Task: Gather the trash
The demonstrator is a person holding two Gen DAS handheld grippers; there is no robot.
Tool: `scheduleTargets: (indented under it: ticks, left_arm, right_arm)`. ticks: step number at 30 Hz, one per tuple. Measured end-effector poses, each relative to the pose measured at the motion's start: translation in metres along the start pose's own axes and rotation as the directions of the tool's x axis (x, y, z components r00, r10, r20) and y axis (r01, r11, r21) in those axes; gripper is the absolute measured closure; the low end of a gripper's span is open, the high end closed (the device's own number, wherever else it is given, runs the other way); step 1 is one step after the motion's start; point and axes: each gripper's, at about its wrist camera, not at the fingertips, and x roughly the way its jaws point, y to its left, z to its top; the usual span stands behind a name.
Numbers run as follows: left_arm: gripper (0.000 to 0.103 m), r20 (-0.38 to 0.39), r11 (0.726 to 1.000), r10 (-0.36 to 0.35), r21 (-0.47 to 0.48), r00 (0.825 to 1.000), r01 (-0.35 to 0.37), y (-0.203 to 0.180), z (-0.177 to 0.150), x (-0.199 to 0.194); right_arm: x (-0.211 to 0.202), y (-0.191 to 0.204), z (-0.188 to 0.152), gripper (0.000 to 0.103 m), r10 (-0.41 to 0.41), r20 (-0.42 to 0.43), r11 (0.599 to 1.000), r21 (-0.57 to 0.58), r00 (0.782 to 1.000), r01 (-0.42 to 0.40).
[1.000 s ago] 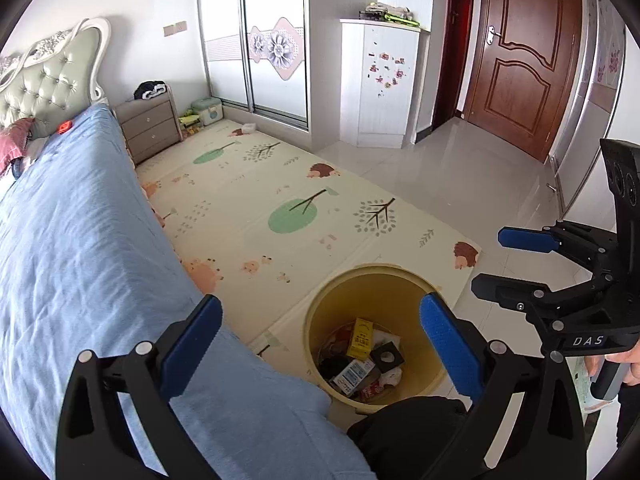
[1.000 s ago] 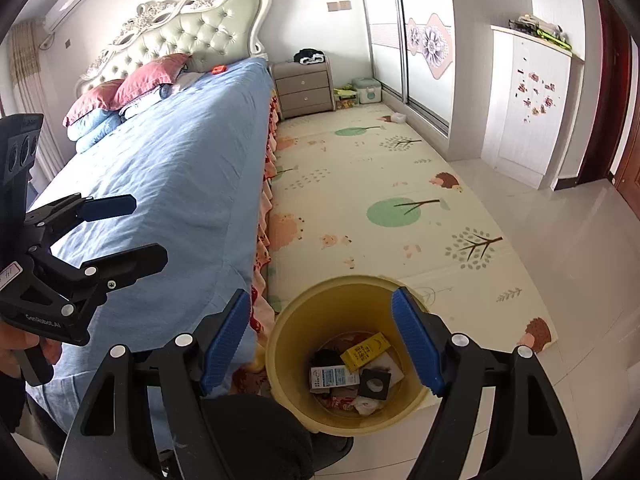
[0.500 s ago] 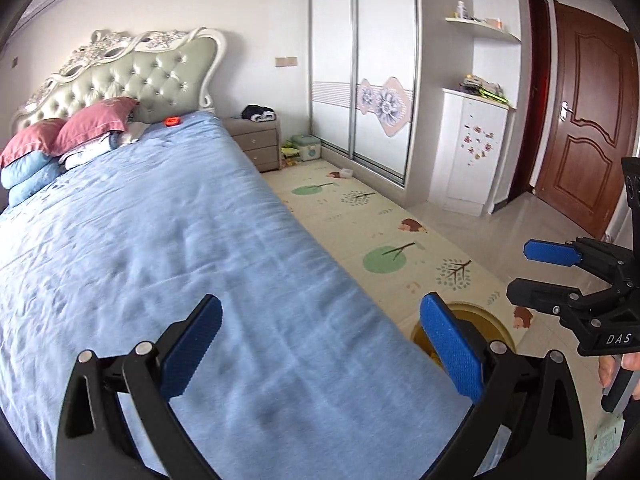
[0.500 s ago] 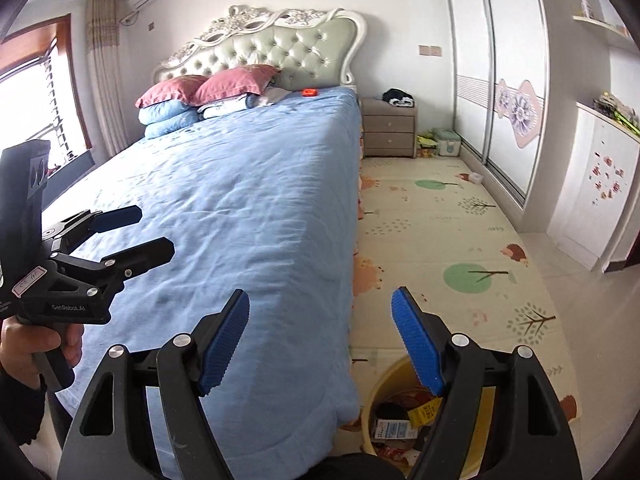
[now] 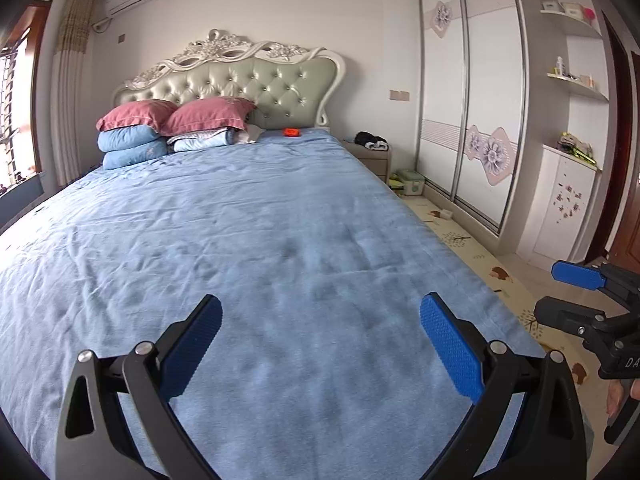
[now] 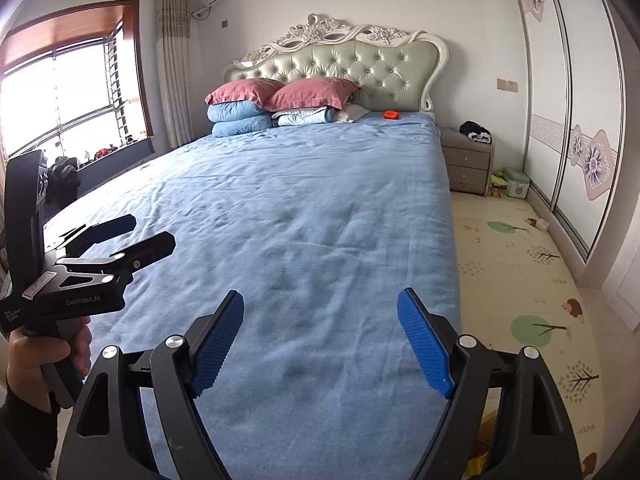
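Both pairs of jaws stand wide and empty; the right gripper (image 6: 320,336) has just been opening further. Left gripper (image 5: 320,340) now faces the blue bed (image 5: 280,240). Gone from both views is the yellow bin. An orange object (image 6: 391,114) lies near the headboard, upper centre.

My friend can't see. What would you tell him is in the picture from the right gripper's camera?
A big bed with a blue cover fills the picture, and the open right gripper hangs empty over its near end. Pink and blue pillows and a small orange thing lie by the headboard. The left gripper, held in a hand, is at the left.
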Motion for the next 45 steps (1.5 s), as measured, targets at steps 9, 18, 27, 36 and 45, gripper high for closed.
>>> scheduleTargets:
  ticks: [9, 18, 27, 36, 45]
  left_arm:
    - [0.004, 0.057, 0.997, 0.069, -0.046, 0.996, -0.067, 0.027, 0.002, -0.015]
    - [0.004, 0.087, 0.996, 0.063, -0.064, 0.994, -0.057, 0.03, 0.002, -0.016]
    - [0.004, 0.073, 0.993, 0.09, -0.082, 0.993, -0.084, 0.031, 0.003, -0.01]
    - [0.004, 0.076, 0.993, 0.096, -0.071, 0.993, -0.09, 0.027, 0.005, -0.011]
    - [0.004, 0.067, 0.992, 0.106, -0.078, 0.992, -0.1, 0.023, 0.006, -0.009]
  right_arm:
    - [0.02, 0.033, 0.01, 0.017, 0.006, 0.064, 1.0, -0.024, 0.998, -0.004]
    - [0.023, 0.038, 0.011, 0.008, -0.002, 0.104, 1.0, -0.023, 0.995, 0.004]
    - [0.026, 0.031, 0.007, 0.008, -0.014, 0.115, 1.0, -0.002, 0.993, 0.014]
    - [0.029, 0.027, 0.005, 0.008, -0.016, 0.1, 1.0, 0.003, 0.995, 0.015]
    - [0.029, 0.025, 0.002, 0.008, -0.023, 0.088, 1.0, 0.011, 0.996, 0.022]
